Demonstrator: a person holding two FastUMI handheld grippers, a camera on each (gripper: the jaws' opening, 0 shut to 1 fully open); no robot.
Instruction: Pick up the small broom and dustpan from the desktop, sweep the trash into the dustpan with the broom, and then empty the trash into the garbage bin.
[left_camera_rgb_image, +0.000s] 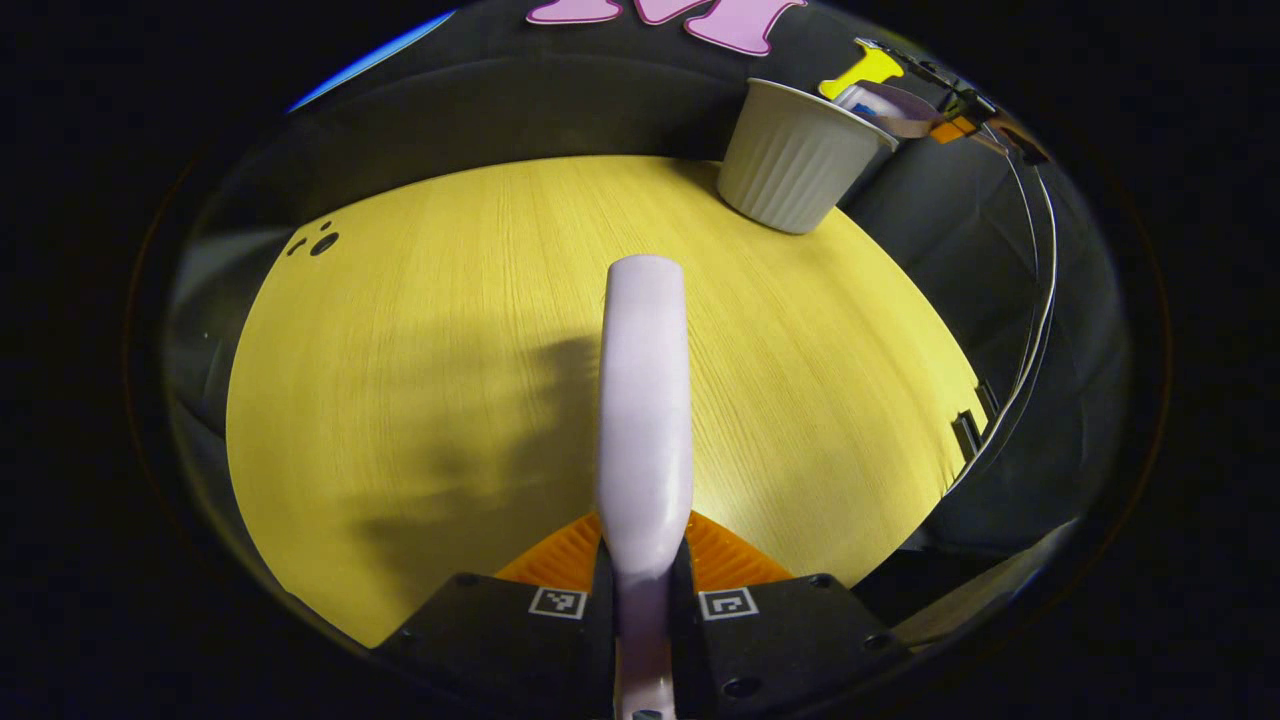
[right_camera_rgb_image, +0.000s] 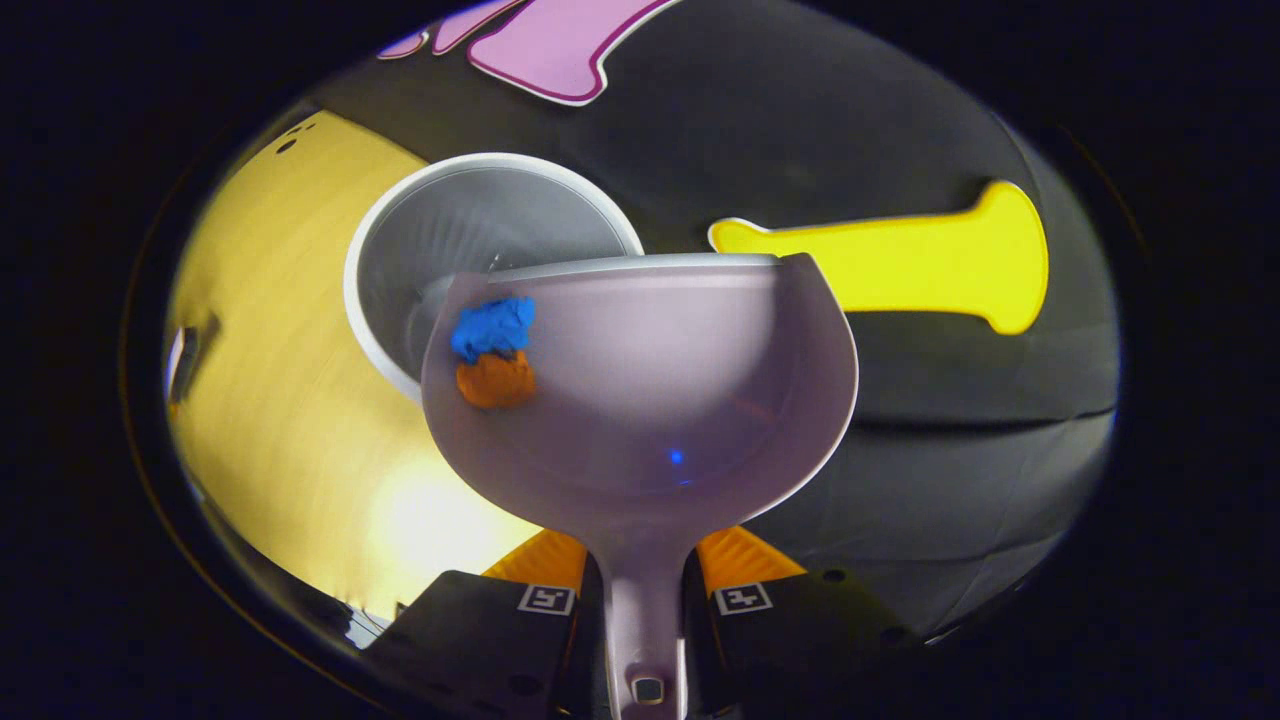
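Observation:
My left gripper (left_camera_rgb_image: 645, 572) is shut on the lilac broom (left_camera_rgb_image: 645, 400), which points forward above the yellow table (left_camera_rgb_image: 420, 330). The white ribbed bin (left_camera_rgb_image: 790, 160) stands at the table's far right corner. Part of the lilac dustpan (left_camera_rgb_image: 890, 100) shows above its rim. In the right gripper view, my right gripper (right_camera_rgb_image: 645, 590) is shut on the handle of the dustpan (right_camera_rgb_image: 660, 400). The pan hangs over the near side of the bin (right_camera_rgb_image: 440, 240). A blue scrap (right_camera_rgb_image: 493, 328) and an orange scrap (right_camera_rgb_image: 495, 380) lie at the pan's left side.
Small dark holes (left_camera_rgb_image: 322, 243) mark the table's far left. A thin cable (left_camera_rgb_image: 1040, 300) hangs past the table's right edge, in front of the black cloth wall. The tabletop (right_camera_rgb_image: 270, 380) stretches left of the bin.

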